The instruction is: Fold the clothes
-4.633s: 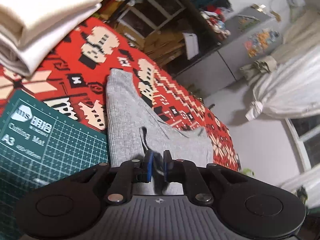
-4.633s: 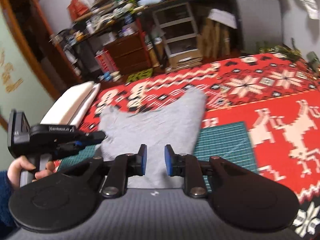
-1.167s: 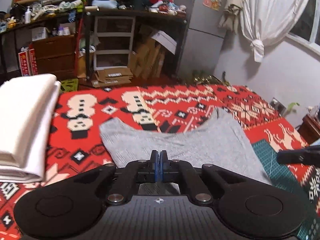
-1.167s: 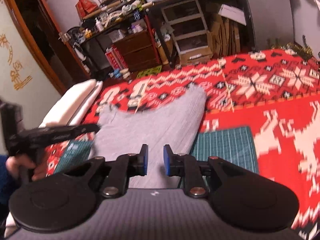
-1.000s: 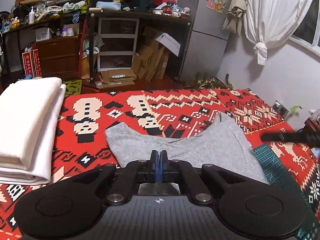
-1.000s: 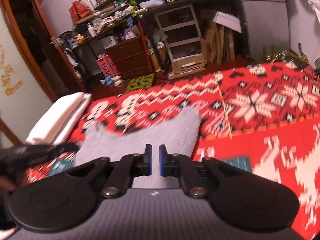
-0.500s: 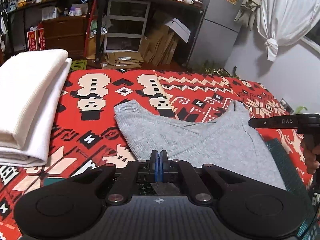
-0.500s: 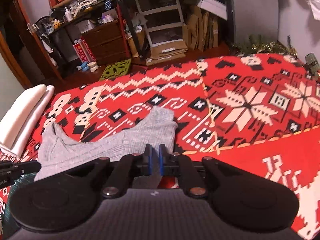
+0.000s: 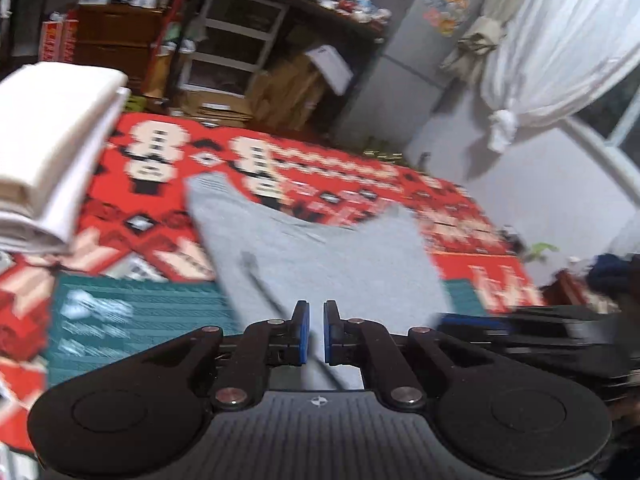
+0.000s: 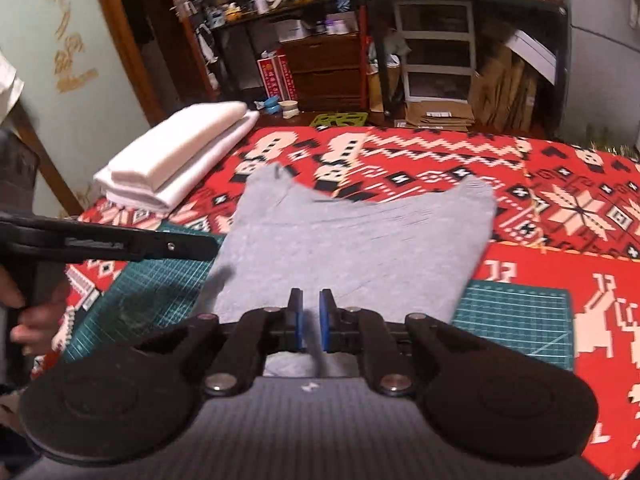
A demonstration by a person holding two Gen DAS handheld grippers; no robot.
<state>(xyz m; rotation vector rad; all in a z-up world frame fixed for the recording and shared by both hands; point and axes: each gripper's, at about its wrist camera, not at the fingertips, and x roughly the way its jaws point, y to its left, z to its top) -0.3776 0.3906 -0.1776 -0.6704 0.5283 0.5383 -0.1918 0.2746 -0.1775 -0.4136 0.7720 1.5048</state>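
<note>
Left wrist view: Found the left gripper [image 9: 316, 332] with jaws parted by a narrow gap, nothing clamped between the blue pads [image 9: 301, 332]. Found the grey garment [image 9: 332, 256] lying flat ahead of the fingers, partly on the green cutting mat [image 9: 136, 320] and partly on the red patterned cloth [image 9: 340, 176]. Noted heavy motion blur; could not make out a fine dark line crossing the fabric near the fingers. Saw the stack of folded white cloth [image 9: 52, 140] at the left, apart from the garment.

Right wrist view: Found the right gripper [image 10: 310, 326] likewise slightly open and holding nothing, poised over the near edge of the garment [image 10: 352, 248]. Saw both far corners lying flat on the red cloth, the near portion over the mat [image 10: 516, 320]. Saw the other gripper [image 10: 120, 244] level with the garment's left edge, close to it, whether touching not discernible.

Judged the step in hand as taking hold for the next fold. Recommended widening both jaws before descent, pinching matching points on one edge through every layer, lifting both sides evenly, and laying edge on edge with no slack. Expected thin knit to slip or bunch under an uneven pull.
</note>
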